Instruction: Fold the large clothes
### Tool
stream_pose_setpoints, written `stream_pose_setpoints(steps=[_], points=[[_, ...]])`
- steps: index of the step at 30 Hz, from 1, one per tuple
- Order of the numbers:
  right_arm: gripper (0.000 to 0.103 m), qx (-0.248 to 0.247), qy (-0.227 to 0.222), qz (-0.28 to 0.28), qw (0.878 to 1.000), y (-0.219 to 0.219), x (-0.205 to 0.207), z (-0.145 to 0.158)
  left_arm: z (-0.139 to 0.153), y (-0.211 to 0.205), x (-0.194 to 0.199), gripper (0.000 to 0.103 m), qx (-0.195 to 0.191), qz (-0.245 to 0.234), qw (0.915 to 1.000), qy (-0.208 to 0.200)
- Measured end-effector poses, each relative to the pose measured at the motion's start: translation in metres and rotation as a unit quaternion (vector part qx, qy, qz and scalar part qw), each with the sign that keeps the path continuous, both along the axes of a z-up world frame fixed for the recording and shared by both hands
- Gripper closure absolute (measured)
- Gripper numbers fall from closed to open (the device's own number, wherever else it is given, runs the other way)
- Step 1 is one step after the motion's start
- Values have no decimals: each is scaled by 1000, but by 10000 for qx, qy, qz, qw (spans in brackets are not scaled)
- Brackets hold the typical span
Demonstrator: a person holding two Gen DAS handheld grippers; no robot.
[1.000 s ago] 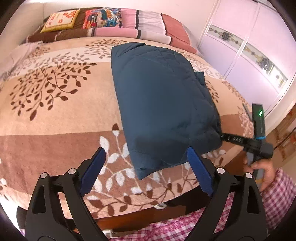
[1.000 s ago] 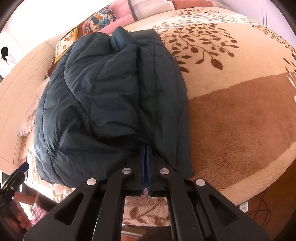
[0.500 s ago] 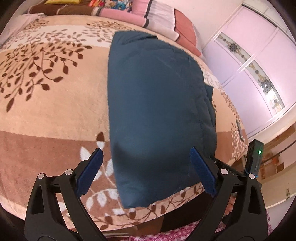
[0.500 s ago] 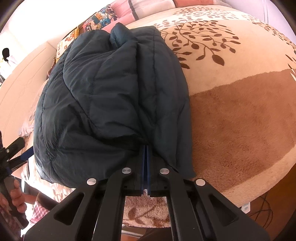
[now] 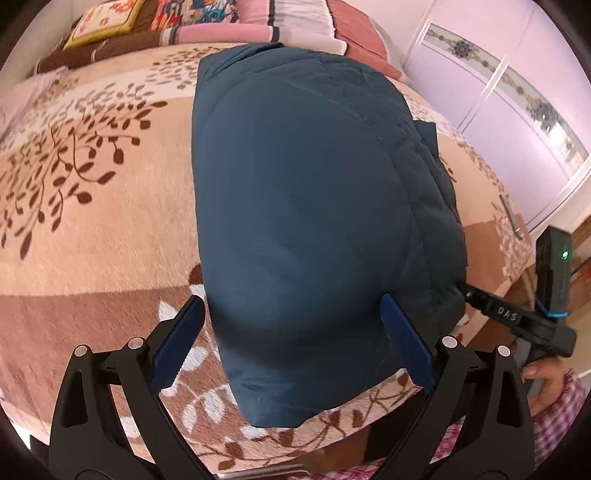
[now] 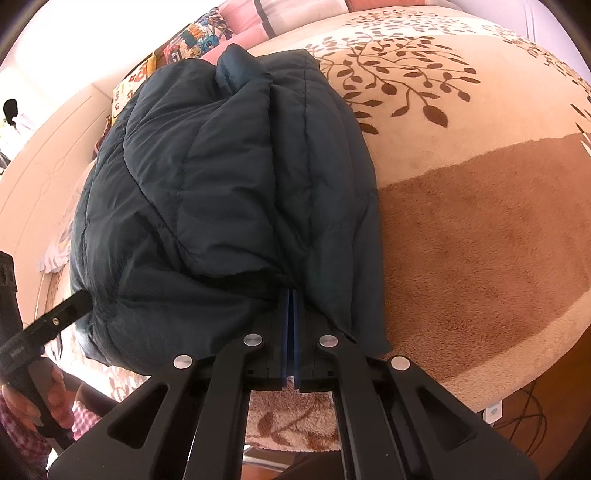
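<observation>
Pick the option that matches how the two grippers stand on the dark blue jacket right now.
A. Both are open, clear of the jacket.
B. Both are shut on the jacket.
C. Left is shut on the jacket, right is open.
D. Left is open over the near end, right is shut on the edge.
D: the left gripper has its jaws spread wide over the jacket, while the right gripper is pinched shut on the jacket's edge.

A home bedroom is shown: a bed [image 5: 92,221] is covered by a plush leaf-patterned blanket [image 6: 480,221], patterned pillows [image 5: 207,22] are stacked at its far end, and a lilac sliding-door wardrobe [image 5: 517,110] is seen at the right.
</observation>
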State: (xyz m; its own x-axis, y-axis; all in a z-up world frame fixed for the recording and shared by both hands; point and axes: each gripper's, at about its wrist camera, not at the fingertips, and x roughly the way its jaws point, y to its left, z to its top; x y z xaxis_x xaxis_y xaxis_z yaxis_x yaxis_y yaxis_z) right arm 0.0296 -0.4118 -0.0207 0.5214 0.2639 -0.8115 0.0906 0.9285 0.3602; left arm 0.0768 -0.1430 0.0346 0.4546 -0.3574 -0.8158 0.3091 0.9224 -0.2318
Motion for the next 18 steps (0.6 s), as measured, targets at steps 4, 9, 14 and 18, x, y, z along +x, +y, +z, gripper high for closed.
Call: stream_pose_setpoints(steps=[4, 9, 14, 18], points=[[103, 27, 22, -17, 10000, 0, 0, 0, -1, -3, 1, 12, 136, -18, 9999, -23], [103, -11, 52, -19, 10000, 1, 1, 2, -1, -6, 0, 19, 204, -19, 9998, -34], [103, 59, 73, -41, 9999, 0, 1, 2, -1, -8, -1, 23, 234, -28, 9997, -59], [102, 113, 91, -41, 9999, -2, 2, 4, -1, -8, -1, 24, 239, -17, 9997, -52]])
